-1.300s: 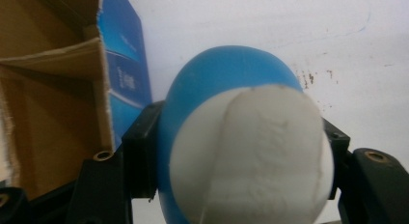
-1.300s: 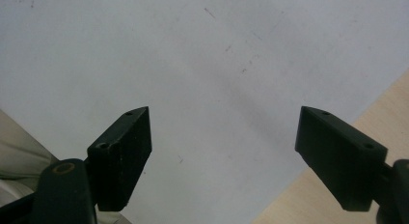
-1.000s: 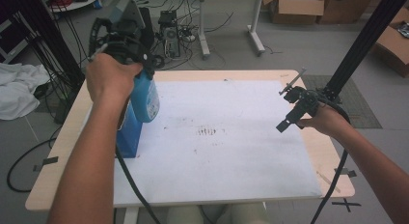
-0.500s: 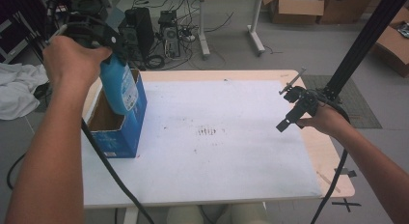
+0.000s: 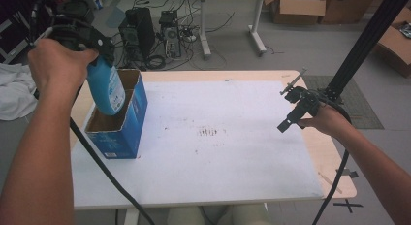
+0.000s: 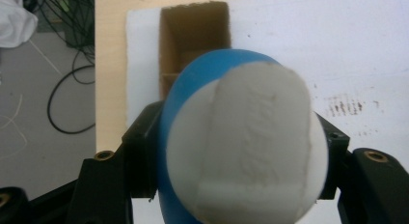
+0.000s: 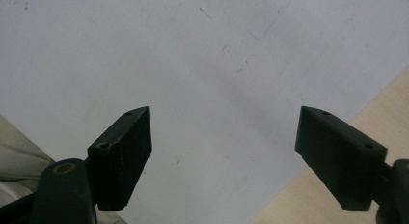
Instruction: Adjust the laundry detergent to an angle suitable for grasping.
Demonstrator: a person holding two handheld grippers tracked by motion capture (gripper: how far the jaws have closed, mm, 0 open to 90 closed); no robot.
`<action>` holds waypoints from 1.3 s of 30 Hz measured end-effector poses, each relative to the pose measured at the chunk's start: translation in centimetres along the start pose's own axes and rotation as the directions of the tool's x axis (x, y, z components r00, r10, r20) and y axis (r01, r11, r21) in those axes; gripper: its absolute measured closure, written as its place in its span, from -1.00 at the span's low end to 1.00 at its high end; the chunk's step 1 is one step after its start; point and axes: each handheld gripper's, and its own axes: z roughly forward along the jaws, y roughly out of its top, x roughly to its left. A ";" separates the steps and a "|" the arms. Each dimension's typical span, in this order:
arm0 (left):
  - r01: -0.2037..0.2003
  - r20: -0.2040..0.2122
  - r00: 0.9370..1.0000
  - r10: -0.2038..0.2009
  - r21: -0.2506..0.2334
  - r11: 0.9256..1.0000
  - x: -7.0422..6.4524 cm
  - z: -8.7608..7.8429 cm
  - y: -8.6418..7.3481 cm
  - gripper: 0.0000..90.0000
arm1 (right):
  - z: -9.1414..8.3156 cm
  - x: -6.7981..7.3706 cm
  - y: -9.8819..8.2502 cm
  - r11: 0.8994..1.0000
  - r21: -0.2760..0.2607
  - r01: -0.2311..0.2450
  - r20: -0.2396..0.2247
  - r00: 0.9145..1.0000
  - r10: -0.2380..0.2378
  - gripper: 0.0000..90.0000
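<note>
A blue bottle (image 5: 106, 89) with a white cap end (image 6: 251, 147) hangs tilted over the open top of a blue cardboard box (image 5: 121, 123). My left gripper (image 5: 94, 48) is shut on the bottle's upper part, jaws pressed on both sides of it (image 6: 144, 147). In the left gripper view the box's brown inside (image 6: 193, 40) lies beyond the bottle. My right gripper (image 5: 293, 113) rests at the table's right edge, jaws wide apart (image 7: 222, 151) with nothing between them, over the white mat (image 7: 193, 50).
A white mat (image 5: 218, 152) covers most of the wooden table (image 5: 334, 157), with a dark smudge (image 5: 208, 133) near its middle. A black slanted pole (image 5: 358, 50) stands at the right. Computer cases and cables (image 5: 145, 36) sit on the floor behind.
My left hand has lifted the bottle up and away toward the far left, raising it out of the box. The right gripper has stayed put.
</note>
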 end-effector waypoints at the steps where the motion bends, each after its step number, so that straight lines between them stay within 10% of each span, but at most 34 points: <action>1: 0.001 -0.008 1.000 -0.001 -0.004 1.000 0.1 0.2 0.0 -0.16 | 0.0 -0.1 0.0 1.000 0.002 0.001 0.002 1.000 -0.001 -0.54; 39: -0.001 0.003 1.000 0.001 0.094 0.996 1.9 15.4 -4.4 -0.16 | 0.9 -0.4 -0.1 0.999 0.023 -0.024 0.003 1.000 0.024 -0.53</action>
